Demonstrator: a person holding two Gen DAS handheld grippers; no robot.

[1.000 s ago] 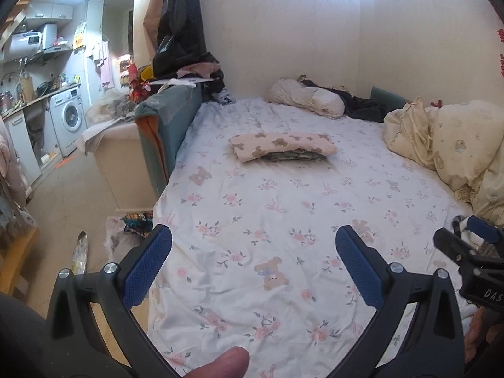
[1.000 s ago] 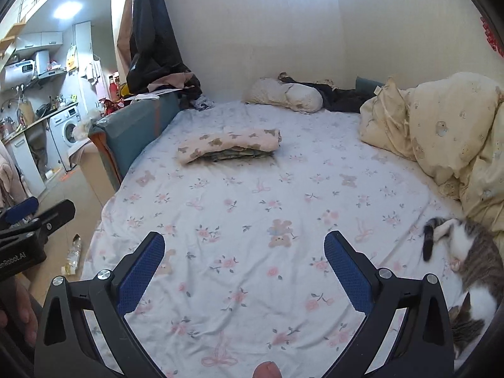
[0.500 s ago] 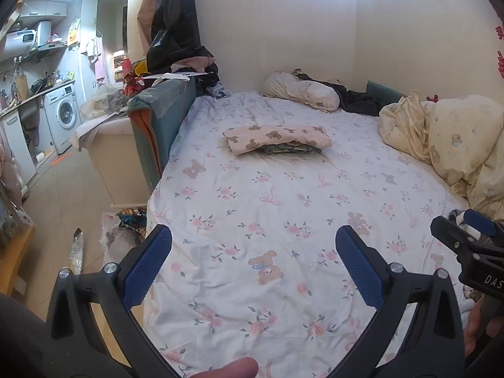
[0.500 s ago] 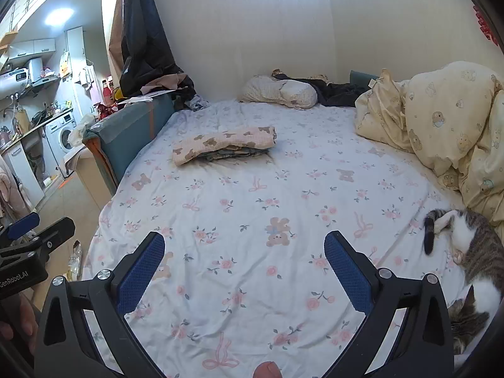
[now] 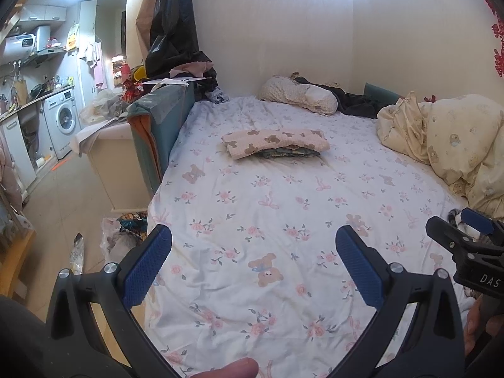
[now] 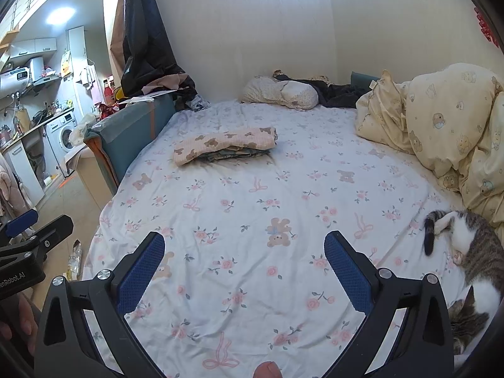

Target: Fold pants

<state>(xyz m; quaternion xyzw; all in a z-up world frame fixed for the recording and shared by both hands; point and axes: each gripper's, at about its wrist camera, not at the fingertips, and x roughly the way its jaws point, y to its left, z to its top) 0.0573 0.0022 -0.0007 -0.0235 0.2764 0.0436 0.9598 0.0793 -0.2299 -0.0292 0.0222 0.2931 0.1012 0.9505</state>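
Folded pink pants with a bear print [image 5: 274, 142] [image 6: 225, 146] lie on top of a darker folded garment in the far middle of the bed [image 5: 283, 220] [image 6: 252, 220]. My left gripper [image 5: 253, 261] is open and empty above the near end of the floral sheet, well short of the stack. My right gripper [image 6: 244, 264] is open and empty too, at a similar distance. Each gripper shows at the edge of the other's view: the right gripper [image 5: 466, 245] and the left gripper [image 6: 28, 239].
A cat [image 6: 469, 252] lies on the sheet at the near right. A yellow duvet [image 6: 441, 119] is heaped along the right side; a pillow [image 5: 299, 97] and dark clothes lie at the head. A teal cushioned board [image 5: 160, 126], floor clutter and a washing machine [image 5: 61, 116] are left of the bed.
Both grippers have tilted and drifted slightly relative to the bed, so the folded stack sits a little lower in the views. They stay open and hold nothing.
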